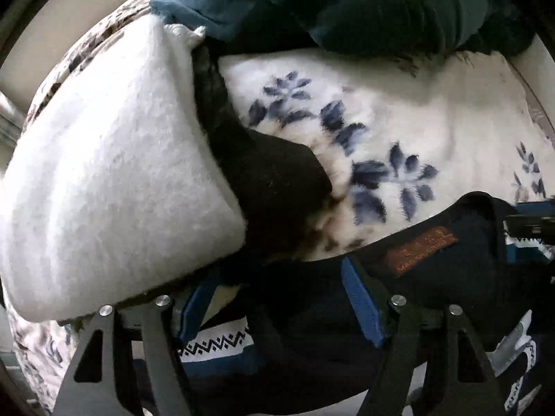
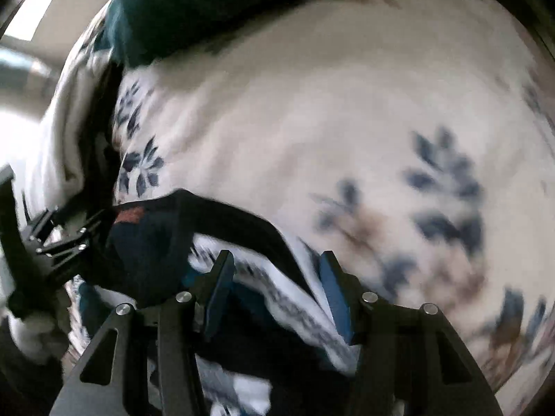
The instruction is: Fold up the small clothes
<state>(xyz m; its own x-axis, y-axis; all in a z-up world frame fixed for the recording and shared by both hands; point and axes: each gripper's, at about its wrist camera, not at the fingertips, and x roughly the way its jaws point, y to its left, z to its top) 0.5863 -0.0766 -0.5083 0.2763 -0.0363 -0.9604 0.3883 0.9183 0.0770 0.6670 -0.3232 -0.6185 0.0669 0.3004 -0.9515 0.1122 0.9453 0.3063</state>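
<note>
Left wrist view looks steeply down on the left gripper (image 1: 281, 301), its blue pads (image 1: 360, 298) spread apart over the collar of a dark knitted garment (image 1: 312, 332) with a white zigzag band and an orange neck label (image 1: 421, 251); the cloth lies between the fingers, but whether the pads press it cannot be told. Beyond it spreads a white fleece blanket (image 1: 399, 111) printed with blue flowers, which carries everything. On the blanket's left side sits a folded white cloth (image 1: 104, 173), touching a black garment (image 1: 270, 180) beside it. At the far edge lies a heap of teal fabric (image 1: 329, 3).

Right wrist view, blurred, shows the right gripper (image 2: 277, 294) with fingers parted over the same patterned garment (image 2: 249, 312), cloth between them, grip unclear. To its left the other gripper's black linkage (image 2: 62, 239) meets the dark collar. Farther off are the blanket (image 2: 329, 104) and teal fabric (image 2: 166, 10).
</note>
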